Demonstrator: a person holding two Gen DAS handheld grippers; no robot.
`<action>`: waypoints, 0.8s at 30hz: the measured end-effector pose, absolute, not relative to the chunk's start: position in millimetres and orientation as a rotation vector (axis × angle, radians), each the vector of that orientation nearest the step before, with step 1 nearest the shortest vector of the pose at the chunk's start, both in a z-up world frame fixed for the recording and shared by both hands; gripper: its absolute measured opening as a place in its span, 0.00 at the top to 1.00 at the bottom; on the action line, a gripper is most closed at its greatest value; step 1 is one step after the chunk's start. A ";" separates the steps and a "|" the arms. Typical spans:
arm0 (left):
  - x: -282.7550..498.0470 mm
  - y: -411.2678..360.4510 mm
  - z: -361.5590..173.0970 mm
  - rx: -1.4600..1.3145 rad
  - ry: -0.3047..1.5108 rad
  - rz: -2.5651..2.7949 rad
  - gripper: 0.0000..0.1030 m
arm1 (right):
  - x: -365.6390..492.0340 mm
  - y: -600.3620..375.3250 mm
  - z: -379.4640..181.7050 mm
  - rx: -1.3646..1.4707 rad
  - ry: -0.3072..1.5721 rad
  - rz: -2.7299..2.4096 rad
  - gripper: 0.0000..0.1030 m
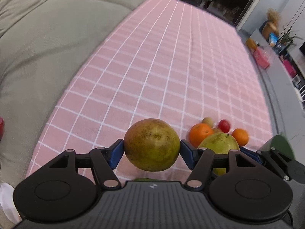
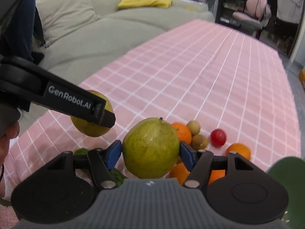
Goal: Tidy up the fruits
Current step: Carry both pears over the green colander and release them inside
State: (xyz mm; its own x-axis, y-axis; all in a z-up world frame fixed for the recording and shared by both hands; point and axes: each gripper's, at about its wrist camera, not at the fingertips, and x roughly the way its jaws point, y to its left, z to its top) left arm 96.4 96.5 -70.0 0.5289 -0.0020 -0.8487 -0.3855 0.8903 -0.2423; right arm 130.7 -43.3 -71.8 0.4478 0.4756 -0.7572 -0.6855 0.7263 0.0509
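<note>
The left gripper (image 1: 151, 149) is clamped on a brownish-green russet pear (image 1: 152, 145), lifted off the pink checked tablecloth (image 1: 152, 66); the right gripper (image 2: 150, 153) is clamped on a smoother green pear (image 2: 150, 148). Loose oranges (image 2: 182, 132) and a small red fruit (image 2: 218, 137) lie at two o'clock. Either round pear may slip or bruise if squeezed unevenly, and the close-held grippers could collide.

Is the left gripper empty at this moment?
No: in the left wrist view the left gripper is shut on a brownish-green pear, its blue pads pressed against both sides.
</note>
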 end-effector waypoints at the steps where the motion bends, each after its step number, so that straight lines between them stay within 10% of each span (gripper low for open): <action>1: 95.3 94.4 -66.3 -0.431 0.984 0.232 0.29 | 127.0 -47.0 -64.8 -0.273 0.818 0.726 0.39; 24: 122.9 -73.8 -34.3 -0.315 0.976 -0.297 0.29 | 97.4 -223.0 -16.0 -0.281 0.853 0.412 0.39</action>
